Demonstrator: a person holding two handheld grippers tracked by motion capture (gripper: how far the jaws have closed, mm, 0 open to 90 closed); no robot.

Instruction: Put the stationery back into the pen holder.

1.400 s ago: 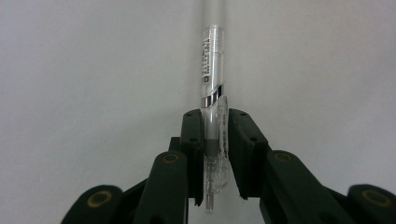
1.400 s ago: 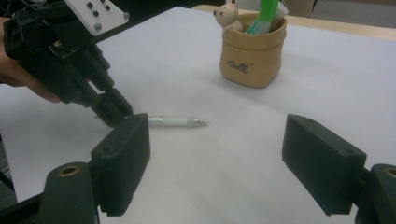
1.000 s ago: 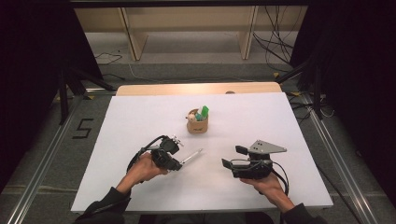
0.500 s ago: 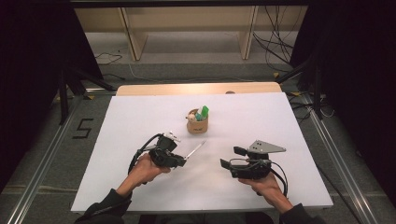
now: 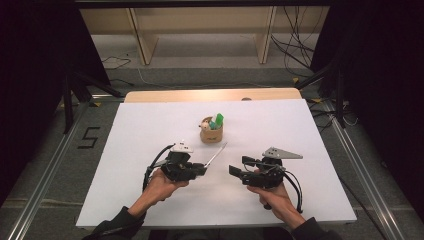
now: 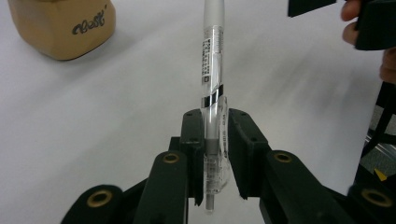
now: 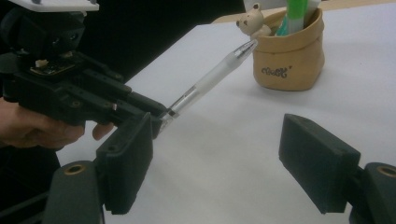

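Clear plastic, the pen (image 6: 212,93) sits clamped in your left gripper (image 5: 200,169), its tip aimed at the tan holder (image 5: 211,134) just beyond. Your right gripper (image 5: 239,166) holds nothing; its jaws stand wide and have just been closing a little. Since a second ago, the pen has swung up toward the holder. A green marker (image 7: 295,14) and a bear figure (image 7: 250,21) already occupy the holder on the white table (image 5: 310,130).

The clear plastic pen (image 6: 212,84) has a frosted white grip, a silver band and a small white label with black print. The tan fabric pouch-shaped holder (image 7: 289,51) bears dark script lettering, with a cream bear figure (image 7: 252,21) and a green marker (image 7: 294,16) in it. Both the left hand-held gripper (image 5: 200,170) and the right hand-held gripper (image 5: 240,166) are black; the counter (image 5: 150,130) is white.
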